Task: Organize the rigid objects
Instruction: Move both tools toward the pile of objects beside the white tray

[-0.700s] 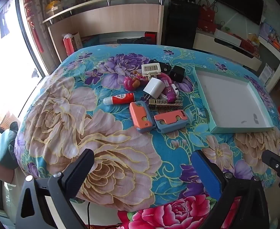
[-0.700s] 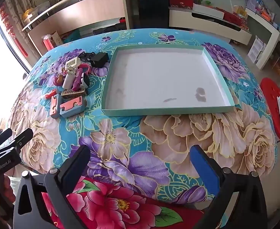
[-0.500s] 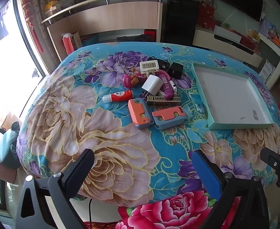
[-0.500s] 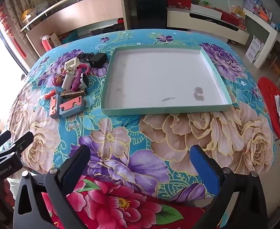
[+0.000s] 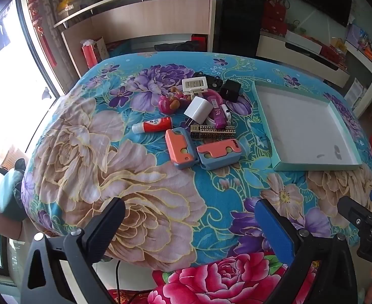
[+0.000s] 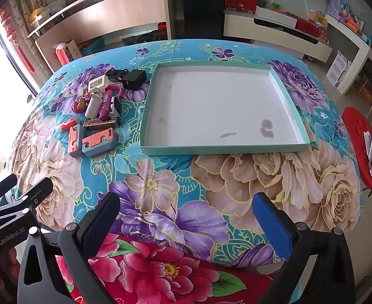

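A heap of small rigid objects lies on the floral table: two orange-and-blue cases [image 5: 179, 148] [image 5: 219, 151], a red glue tube [image 5: 152, 125], a white charger [image 5: 198, 109], a patterned black-gold box [image 5: 213, 131], a black adapter [image 5: 230, 90] and a pink toy [image 5: 169, 102]. The heap also shows in the right wrist view [image 6: 97, 116]. A shallow teal tray [image 6: 221, 150] with a white floor lies to its right, empty. My left gripper [image 5: 188, 224] is open and empty, near the table's front edge. My right gripper [image 6: 186, 217] is open and empty, before the tray.
The table [image 5: 89, 157] is covered by a blue flowered cloth and drops off at the near edge. A red stool [image 6: 360, 136] with a phone stands right of the table. Shelves and cabinets [image 5: 145, 25] line the far wall.
Both grippers have drawn back and risen slightly, so the table looks a little smaller. Nothing on the table has moved.
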`<state>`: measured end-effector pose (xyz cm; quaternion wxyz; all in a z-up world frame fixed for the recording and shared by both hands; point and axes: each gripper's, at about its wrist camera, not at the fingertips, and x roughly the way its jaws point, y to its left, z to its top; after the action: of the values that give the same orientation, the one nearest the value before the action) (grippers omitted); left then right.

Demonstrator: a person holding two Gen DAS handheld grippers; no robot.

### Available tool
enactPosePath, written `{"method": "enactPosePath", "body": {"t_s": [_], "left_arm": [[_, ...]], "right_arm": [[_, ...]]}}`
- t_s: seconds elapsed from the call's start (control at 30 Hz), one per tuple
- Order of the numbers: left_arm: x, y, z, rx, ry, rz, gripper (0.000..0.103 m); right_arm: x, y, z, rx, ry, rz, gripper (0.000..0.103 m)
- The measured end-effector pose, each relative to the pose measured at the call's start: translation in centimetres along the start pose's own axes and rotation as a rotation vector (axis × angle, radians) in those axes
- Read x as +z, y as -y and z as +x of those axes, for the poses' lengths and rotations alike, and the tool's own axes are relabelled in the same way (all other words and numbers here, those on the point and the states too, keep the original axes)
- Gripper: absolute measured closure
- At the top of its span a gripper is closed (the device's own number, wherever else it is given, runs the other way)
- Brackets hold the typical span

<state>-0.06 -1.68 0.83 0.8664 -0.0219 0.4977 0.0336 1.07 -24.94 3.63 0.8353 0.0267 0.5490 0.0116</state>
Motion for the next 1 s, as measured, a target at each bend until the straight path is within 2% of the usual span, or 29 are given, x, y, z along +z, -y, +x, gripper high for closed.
{"method": "enactPosePath", "body": {"t_s": [0.47, 1.0], "left_arm": [[-0.1, -0.3, -0.8, -0.001, 0.024, -0.003, 0.0], [1.3, -0.4, -0.8, -0.004, 0.036, -0.003, 0.0]], "right_arm": [[-0.1, -0.5, -0.5, 0.013, 0.027, 0.004, 0.0], [1.2, -0.5, -0.1, 0.008, 0.03, -0.007, 0.0]]}}
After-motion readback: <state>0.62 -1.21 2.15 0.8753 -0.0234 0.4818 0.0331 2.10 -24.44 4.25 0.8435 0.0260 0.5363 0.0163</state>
